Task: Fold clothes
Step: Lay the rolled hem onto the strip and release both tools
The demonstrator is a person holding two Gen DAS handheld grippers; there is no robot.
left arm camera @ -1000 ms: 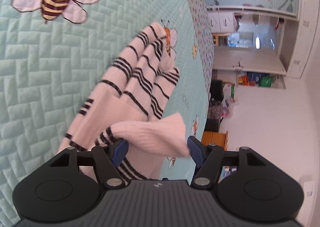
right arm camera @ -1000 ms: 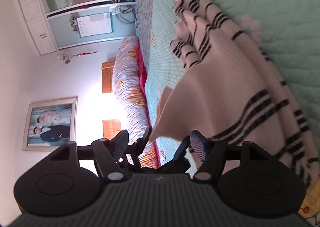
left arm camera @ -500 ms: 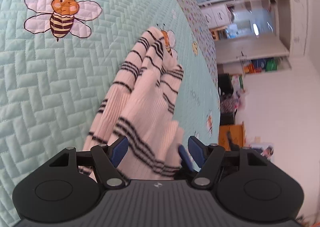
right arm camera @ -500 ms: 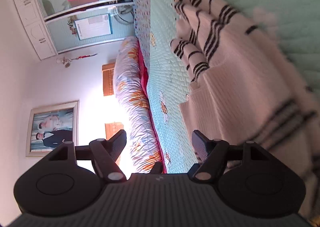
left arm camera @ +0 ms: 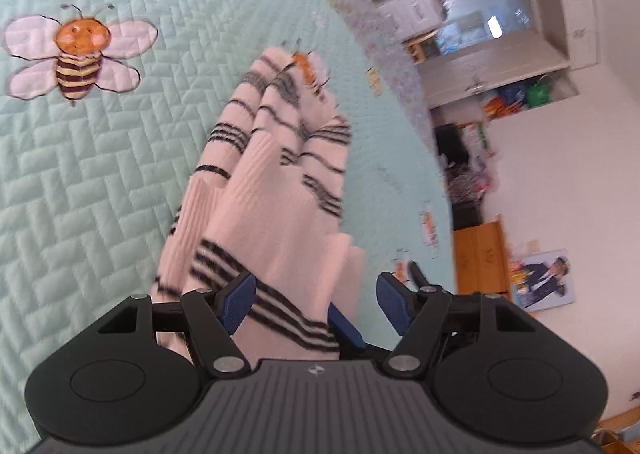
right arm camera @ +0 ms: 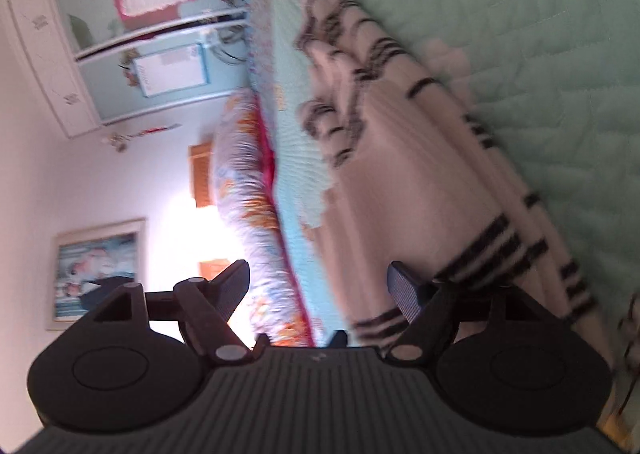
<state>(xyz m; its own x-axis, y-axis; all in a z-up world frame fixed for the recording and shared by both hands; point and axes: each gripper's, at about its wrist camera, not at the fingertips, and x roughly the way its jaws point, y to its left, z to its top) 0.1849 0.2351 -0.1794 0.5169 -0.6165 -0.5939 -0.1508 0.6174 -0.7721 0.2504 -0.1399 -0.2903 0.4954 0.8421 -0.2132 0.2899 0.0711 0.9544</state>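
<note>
Sweater, pale pink with black stripes, lay bunched lengthwise on the mint quilted bedspread, its far end reaching an embroidered bee near the bed's edge. Left gripper hovered over the near end of the garment with its blue pads spread apart; cloth lay between and beneath them, but neither pad pressed on it. Right gripper likewise stood with its fingers wide apart and nothing clamped, the sweater lying beside and beyond its right-hand finger. That view was blurred. A larger bee motif sat well apart from the garment.
</note>
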